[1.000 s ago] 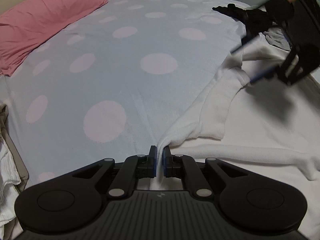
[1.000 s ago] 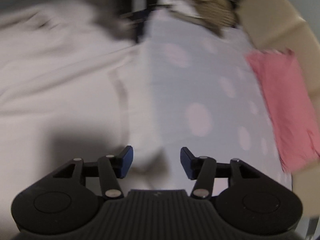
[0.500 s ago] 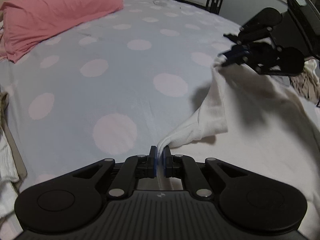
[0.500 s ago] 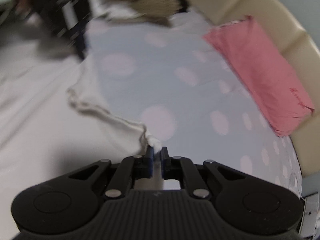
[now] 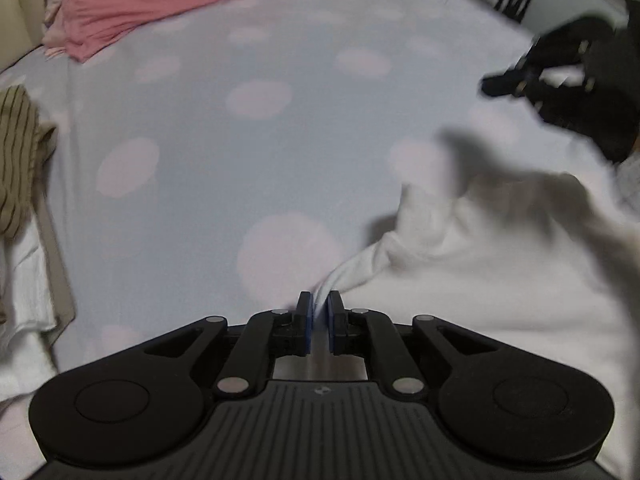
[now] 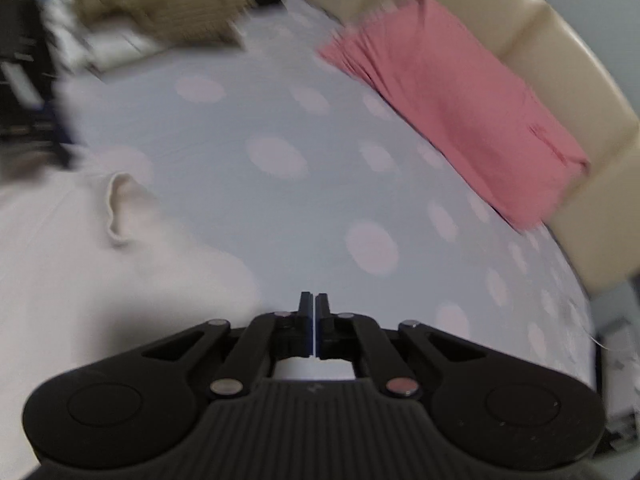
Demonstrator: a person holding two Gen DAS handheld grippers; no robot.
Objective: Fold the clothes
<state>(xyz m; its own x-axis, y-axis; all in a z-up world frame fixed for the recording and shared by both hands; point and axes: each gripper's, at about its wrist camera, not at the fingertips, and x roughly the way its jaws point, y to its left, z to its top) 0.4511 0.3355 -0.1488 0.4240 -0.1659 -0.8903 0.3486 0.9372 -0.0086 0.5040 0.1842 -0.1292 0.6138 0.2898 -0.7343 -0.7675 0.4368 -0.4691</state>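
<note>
Left wrist view: the left gripper (image 5: 319,314) sits at the bottom centre, its blue pads pinched on a thin bunched edge of the white garment (image 5: 460,280). From the pads the cloth runs up and to the right, widening into a broad sheet that covers the right side of the bed (image 5: 240,152), a pale blue cover with pink dots. A folded flap of the garment stands up just right of centre, with a dark shadow across it. Higher on the right, blurred, the right gripper (image 5: 516,80) hangs above the cloth, its jaws together; whether cloth is between them cannot be told from here. A pink pillow (image 5: 168,0) lies at the far top left, well apart from the garment. At the left edge a striped olive cloth (image 5: 18,160) lies on top of white fabric (image 5: 24,280).

Right wrist view: the right gripper (image 6: 315,320) has its jaws pressed together, only a hairline slit between the pads, and no cloth shows between them. The garment (image 6: 100,280) lies to the left of and below the gripper, spread over the bed (image 6: 320,160), with a curled edge (image 6: 120,208) sticking up at mid left. The pillow (image 6: 460,120) lies at the upper right against a cream headboard (image 6: 560,60). A blurred olive cloth (image 6: 160,0) is at the top left.
</note>
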